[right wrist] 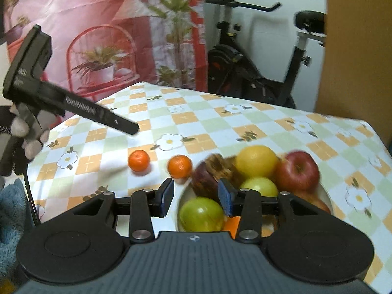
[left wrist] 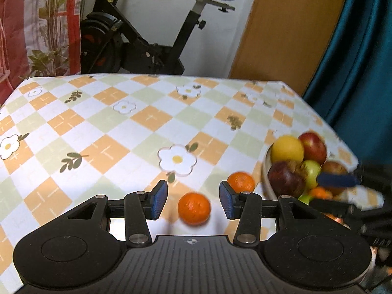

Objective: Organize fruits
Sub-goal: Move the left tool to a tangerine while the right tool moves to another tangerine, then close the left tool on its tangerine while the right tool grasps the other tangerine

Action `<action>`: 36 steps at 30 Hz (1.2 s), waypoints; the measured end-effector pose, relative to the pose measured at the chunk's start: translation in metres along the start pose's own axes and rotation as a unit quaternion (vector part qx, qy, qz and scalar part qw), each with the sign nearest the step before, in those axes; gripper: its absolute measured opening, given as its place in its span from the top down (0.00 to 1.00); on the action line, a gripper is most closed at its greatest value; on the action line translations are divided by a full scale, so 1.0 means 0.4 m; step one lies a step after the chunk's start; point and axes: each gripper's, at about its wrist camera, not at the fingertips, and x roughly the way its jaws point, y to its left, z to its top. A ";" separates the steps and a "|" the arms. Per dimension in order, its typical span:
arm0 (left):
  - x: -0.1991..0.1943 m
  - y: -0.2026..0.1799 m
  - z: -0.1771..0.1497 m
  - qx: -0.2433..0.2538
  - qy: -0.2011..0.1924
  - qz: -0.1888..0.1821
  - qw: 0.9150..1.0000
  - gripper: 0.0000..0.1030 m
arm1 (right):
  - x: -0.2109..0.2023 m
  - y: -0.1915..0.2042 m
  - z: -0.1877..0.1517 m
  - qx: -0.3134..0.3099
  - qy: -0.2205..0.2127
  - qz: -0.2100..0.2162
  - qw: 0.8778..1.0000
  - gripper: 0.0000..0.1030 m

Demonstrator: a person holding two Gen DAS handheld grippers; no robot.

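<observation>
Two mandarins are lying loose on the surface, which is wearing a checked cloth with daisies: the nearer mandarin is sitting in line with the gap of the left claw, and the farther mandarin is resting just beside the rim of the fruit bowl. The left claw is standing partly parted, its blue pads gripping nothing and touching no fruit. In the right wrist view the same two mandarins are lying apart from each other, left of the bowl. The right claw is hovering over the near edge of the bowl with its pads a modest way apart and empty, a green apple showing below the gap. The bowl is holding a yellow citrus, a red apple, a second green apple and a dark purple fruit that is too blurred to name. A gloved hand is holding the left tool at the far left.
</observation>
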 end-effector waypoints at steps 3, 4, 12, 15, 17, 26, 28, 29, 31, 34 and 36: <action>0.018 0.009 -0.018 -0.001 0.006 -0.004 1.000 0.52 | 0.037 0.019 0.032 -0.030 0.009 0.011 0.999 0.58; 0.023 0.012 -0.021 -0.003 0.007 -0.005 1.000 0.52 | 0.047 0.024 0.039 -0.040 0.011 0.014 0.999 0.58; 0.069 0.010 -0.047 0.005 0.017 -0.012 1.000 0.53 | 0.148 0.042 0.082 -0.097 0.043 0.020 0.994 0.58; 0.072 0.011 -0.059 0.009 0.013 -0.010 1.000 0.62 | 0.182 0.037 0.088 -0.104 0.060 0.022 0.992 0.58; 0.069 0.017 -0.063 0.001 0.011 -0.014 1.000 0.62 | 0.204 0.033 0.093 -0.107 0.071 0.024 0.991 0.58; 0.018 0.039 -0.086 -0.029 -0.014 -0.009 0.999 0.63 | 0.302 0.055 0.104 -0.146 0.128 0.031 0.981 0.58; 0.007 0.042 -0.088 -0.038 -0.021 -0.008 0.999 0.63 | 0.320 0.059 0.104 -0.151 0.140 0.032 0.978 0.58; 0.003 0.045 -0.090 -0.044 -0.023 -0.009 0.999 0.63 | 0.328 0.062 0.103 -0.154 0.146 0.033 0.977 0.58; 0.002 0.046 -0.092 -0.050 -0.022 -0.012 0.998 0.63 | 0.341 0.065 0.103 -0.159 0.155 0.031 0.975 0.58; 0.012 0.040 -0.093 -0.044 -0.017 -0.008 0.999 0.63 | 0.347 0.068 0.100 -0.161 0.163 0.030 0.973 0.58; 0.015 0.038 -0.090 -0.047 -0.020 -0.012 0.999 0.62 | 0.348 0.068 0.099 -0.161 0.164 0.029 0.973 0.59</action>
